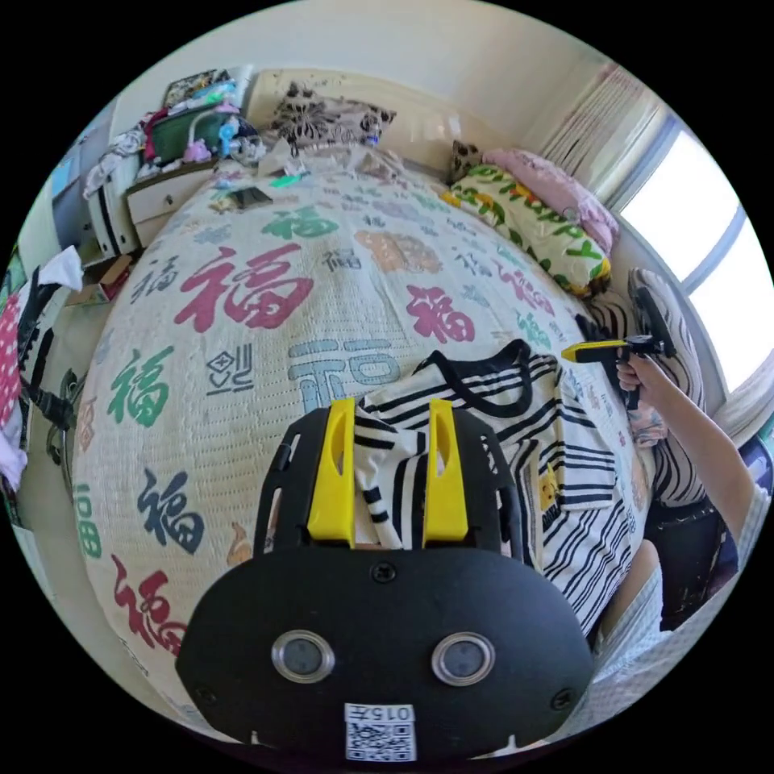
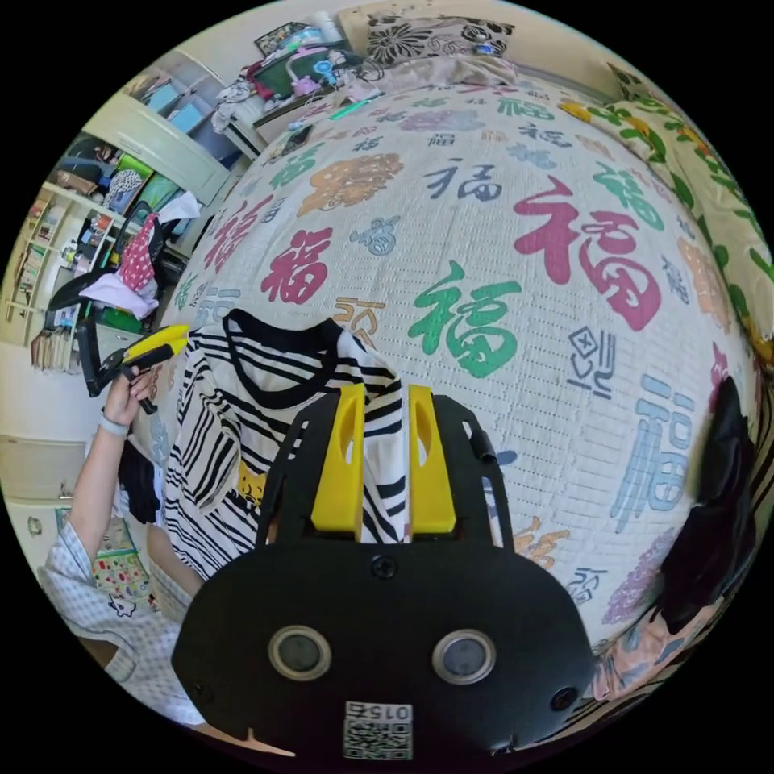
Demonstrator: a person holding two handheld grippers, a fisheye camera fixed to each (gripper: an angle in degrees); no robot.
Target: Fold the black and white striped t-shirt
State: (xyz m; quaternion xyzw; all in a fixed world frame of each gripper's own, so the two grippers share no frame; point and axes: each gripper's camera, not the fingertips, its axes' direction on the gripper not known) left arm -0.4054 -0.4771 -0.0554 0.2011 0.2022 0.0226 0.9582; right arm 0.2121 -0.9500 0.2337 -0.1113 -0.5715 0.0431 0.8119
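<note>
The black and white striped t-shirt [image 1: 500, 419] lies collar-up on the patterned bedspread [image 1: 242, 355], a small yellow print on its front. My left gripper [image 1: 391, 407] has bunched striped sleeve cloth filling the gap between its yellow jaws. At the shirt's far shoulder a hand [image 1: 645, 379] holds my right gripper [image 1: 576, 352], tip against the cloth edge. In the right gripper view the t-shirt [image 2: 266, 419] spreads to the left, and my right gripper [image 2: 385, 395] holds its near sleeve between the jaws. The left gripper [image 2: 173, 337] sits at the opposite shoulder.
Pillows and folded bedding [image 1: 532, 218] line the far side of the bed below a bright window [image 1: 709, 250]. A cluttered nightstand [image 1: 161, 193] stands by the headboard. A dark garment [image 2: 717, 500] lies at the bed's edge. Shelves [image 2: 72, 242] and a person's checked clothing [image 2: 105, 597] are nearby.
</note>
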